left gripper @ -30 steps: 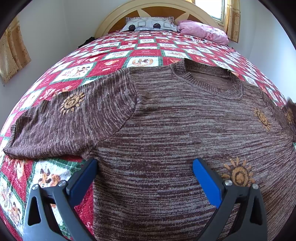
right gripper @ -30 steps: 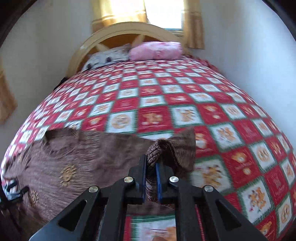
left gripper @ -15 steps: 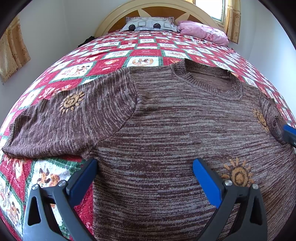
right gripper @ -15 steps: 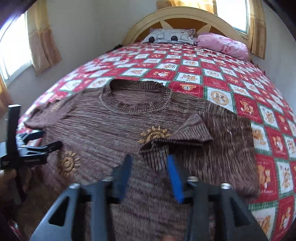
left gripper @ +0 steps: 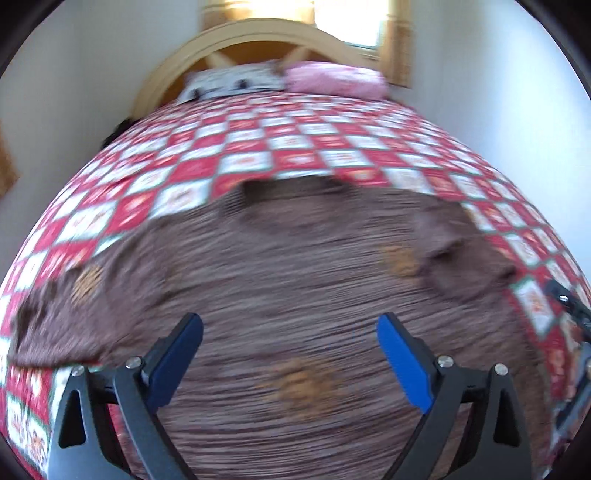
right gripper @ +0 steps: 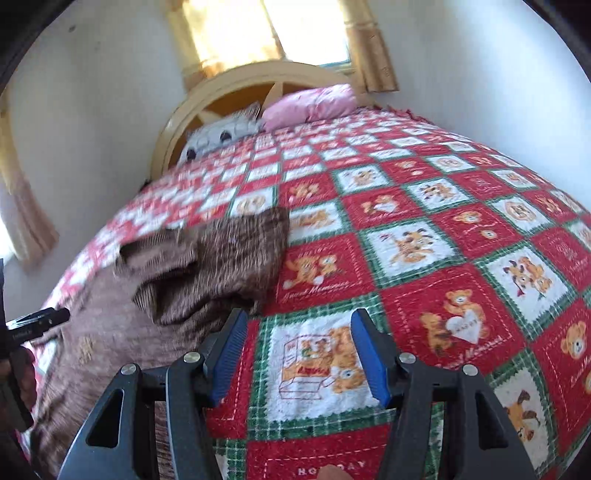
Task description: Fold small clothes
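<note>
Facing sweater (left gripper: 295, 295), left gripper (left gripper: 290, 354) fingers closing, empty; right gripper (right gripper: 295, 350) fingers apart over bedspread (right gripper: 461, 258).

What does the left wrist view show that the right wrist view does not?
Only the left wrist view: the sweater's neckline, outstretched sleeve and whole front, under the left claw, whose jaws are closing with nothing between them.

Only the right wrist view: the right claw open over bare quilt, beside the sweater's edge.

Both: the folded-in sleeve, headboard, two pillows, a curtained window.
</note>
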